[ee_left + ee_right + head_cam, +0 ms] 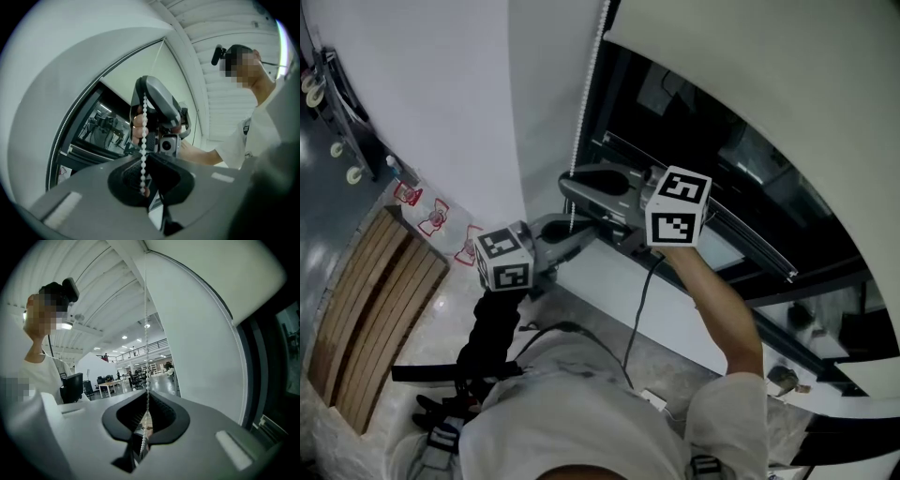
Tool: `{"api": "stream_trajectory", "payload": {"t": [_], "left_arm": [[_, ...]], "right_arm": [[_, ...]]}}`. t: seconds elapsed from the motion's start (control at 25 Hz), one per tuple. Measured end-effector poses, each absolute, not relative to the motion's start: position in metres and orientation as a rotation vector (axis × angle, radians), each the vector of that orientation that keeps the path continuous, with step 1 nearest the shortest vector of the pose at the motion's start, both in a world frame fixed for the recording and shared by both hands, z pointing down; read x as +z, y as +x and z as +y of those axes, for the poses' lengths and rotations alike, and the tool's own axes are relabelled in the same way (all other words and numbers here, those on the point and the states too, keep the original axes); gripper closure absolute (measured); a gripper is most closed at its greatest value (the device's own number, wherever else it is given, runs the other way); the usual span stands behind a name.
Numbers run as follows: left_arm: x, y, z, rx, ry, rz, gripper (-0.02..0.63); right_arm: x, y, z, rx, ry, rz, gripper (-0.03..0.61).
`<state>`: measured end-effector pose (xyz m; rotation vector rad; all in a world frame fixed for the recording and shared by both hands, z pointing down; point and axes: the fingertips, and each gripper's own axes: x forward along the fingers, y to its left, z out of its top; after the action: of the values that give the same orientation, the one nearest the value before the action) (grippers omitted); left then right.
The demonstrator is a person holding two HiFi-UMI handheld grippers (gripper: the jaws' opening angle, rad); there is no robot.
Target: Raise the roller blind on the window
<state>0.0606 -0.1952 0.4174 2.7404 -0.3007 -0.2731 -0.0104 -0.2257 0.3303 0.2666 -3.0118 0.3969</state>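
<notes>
A white bead chain hangs beside the dark window. The pale roller blind covers the upper part of the glass. My right gripper is shut on the chain, which runs taut and straight up from its jaws as the chain. Just below it, my left gripper points at the same strand. The chain drops between that left gripper's jaws along one pad, with a dark gap beside it. The right gripper shows right above.
A white window sill runs under the glass, with a white wall to the left. A slatted wooden panel lies on the floor at the left. A cable hangs from the right gripper. Desks stand far behind.
</notes>
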Motion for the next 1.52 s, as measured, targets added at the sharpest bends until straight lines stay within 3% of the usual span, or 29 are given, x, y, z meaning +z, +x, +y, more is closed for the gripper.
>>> {"api": "stream_trajectory", "payload": {"t": [0.32,0.4,0.56,1.04,1.52], "left_arm": [[0.413,0.061,-0.195,-0.276,2.754,-0.29,0.615],[0.414,0.062,-0.195,-0.275,2.758,-0.286,0.615],[0.417,0.062,-0.193,-0.272,2.754,-0.284,0.615],[0.418,0.058,-0.194,-0.293,2.751,-0.306,0.615],[0.417,0.058,-0.198,-0.299,2.746,-0.313,0.615]], "right_arm": [[0.329,-0.002,-0.232,0.388,0.255,-3.061,0.549],[0.322,-0.002,-0.235,0.357,0.247,-3.066,0.455],[0.274,0.001,-0.253,0.308,0.28,-3.149,0.419],[0.077,0.01,-0.289,-0.099,0.389,-3.371,0.454],[0.01,0.012,-0.308,-0.158,0.391,-3.408,0.468]]}}
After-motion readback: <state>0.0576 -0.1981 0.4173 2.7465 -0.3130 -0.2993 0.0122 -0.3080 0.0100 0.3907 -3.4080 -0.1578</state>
